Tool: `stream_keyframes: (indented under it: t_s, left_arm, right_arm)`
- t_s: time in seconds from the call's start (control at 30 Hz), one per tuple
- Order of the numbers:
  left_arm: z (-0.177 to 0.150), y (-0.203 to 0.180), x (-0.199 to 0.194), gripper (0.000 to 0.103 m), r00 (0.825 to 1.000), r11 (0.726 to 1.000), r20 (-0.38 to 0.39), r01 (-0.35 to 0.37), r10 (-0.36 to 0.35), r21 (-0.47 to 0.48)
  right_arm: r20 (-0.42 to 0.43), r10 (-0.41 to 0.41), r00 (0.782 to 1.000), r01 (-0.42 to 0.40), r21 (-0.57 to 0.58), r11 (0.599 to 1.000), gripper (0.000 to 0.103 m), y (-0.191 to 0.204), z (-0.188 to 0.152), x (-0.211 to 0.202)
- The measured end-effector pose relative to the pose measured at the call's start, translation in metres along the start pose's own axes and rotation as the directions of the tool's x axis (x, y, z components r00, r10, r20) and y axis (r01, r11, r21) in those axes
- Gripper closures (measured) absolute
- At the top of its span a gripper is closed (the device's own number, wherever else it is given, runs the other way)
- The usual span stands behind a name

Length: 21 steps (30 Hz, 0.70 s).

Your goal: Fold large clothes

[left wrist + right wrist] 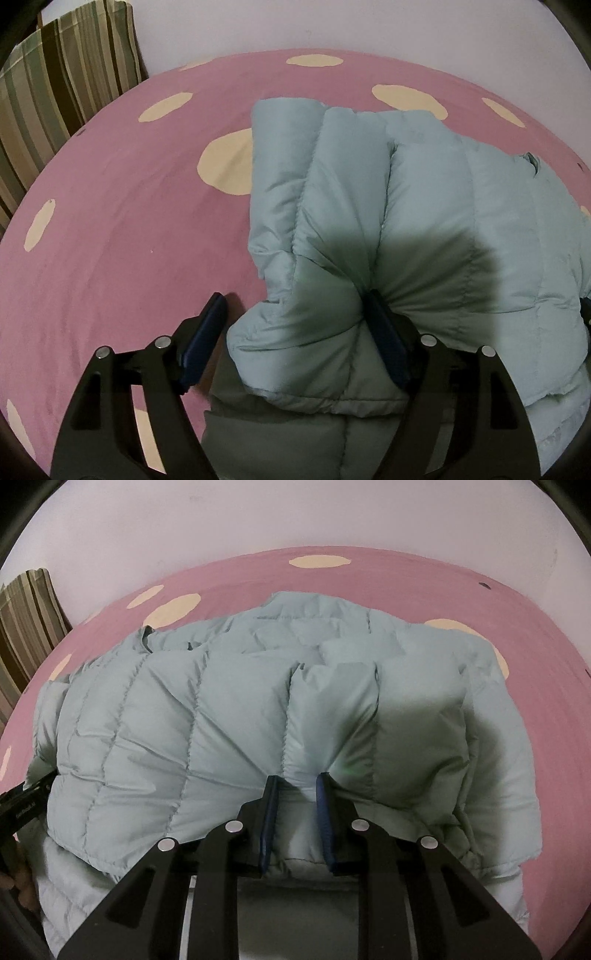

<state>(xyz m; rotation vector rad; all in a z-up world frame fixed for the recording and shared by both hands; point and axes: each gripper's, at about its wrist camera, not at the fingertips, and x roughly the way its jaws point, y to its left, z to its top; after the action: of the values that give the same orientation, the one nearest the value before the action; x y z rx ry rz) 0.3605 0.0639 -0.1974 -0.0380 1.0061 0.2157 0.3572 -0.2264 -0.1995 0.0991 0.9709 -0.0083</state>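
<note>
A pale blue quilted puffer jacket [424, 206] lies folded on a pink bed sheet with cream spots [122, 229]. My left gripper [295, 299] is open wide; a bulge of the jacket's near edge sits between its blue pads, the right pad [384, 339] pressed into the fabric, the left pad [207, 332] apart from it over the sheet. In the right wrist view the jacket [221, 709] fills the middle. My right gripper [297, 779] is shut on a fold of the jacket's near edge, fabric pinched between its pads. The left gripper's body [26, 801] shows at the left edge.
A pale wall [332, 26] runs behind the bed. A green and brown striped curtain [55, 85] hangs at the far left; it also shows in the right wrist view [26, 620]. Bare pink sheet [554, 664] lies to the jacket's right.
</note>
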Motion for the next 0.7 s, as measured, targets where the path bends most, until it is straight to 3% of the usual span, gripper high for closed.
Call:
stream_keyframes:
  t_s: [0.1, 0.23, 0.3, 0.47, 0.7]
  left_arm:
    - [0.005, -0.004, -0.025, 0.03, 0.998, 0.999, 0.04, -0.051, 0.051, 0.018]
    - [0.018, -0.018, -0.058, 0.03, 0.987, 1.0, 0.16, -0.013, 0.009, 0.028]
    - [0.028, -0.029, -0.059, 0.029, 0.983, 0.999, 0.183, 0.02, -0.029, 0.049]
    - [0.041, -0.054, -0.029, 0.029, 0.989, 0.996, 0.15, 0.008, -0.02, 0.085]
    - [0.037, -0.058, 0.009, 0.026, 0.998, 0.995, 0.069, -0.021, 0.015, 0.094]
  right_arm:
    - [0.022, -0.007, 1.0, 0.007, -0.008, 1.0, 0.081, 0.003, 0.001, -0.019]
    - [0.082, 0.025, 0.996, -0.027, 0.012, 1.0, 0.08, 0.001, 0.018, -0.036]
    - [0.085, 0.023, 0.996, -0.024, 0.009, 1.0, 0.074, 0.003, 0.029, -0.032]
    - [0.07, -0.008, 0.997, 0.009, -0.012, 1.0, 0.067, 0.005, 0.045, -0.007]
    - [0.013, -0.057, 0.998, 0.057, -0.047, 0.997, 0.065, 0.008, 0.038, 0.029]
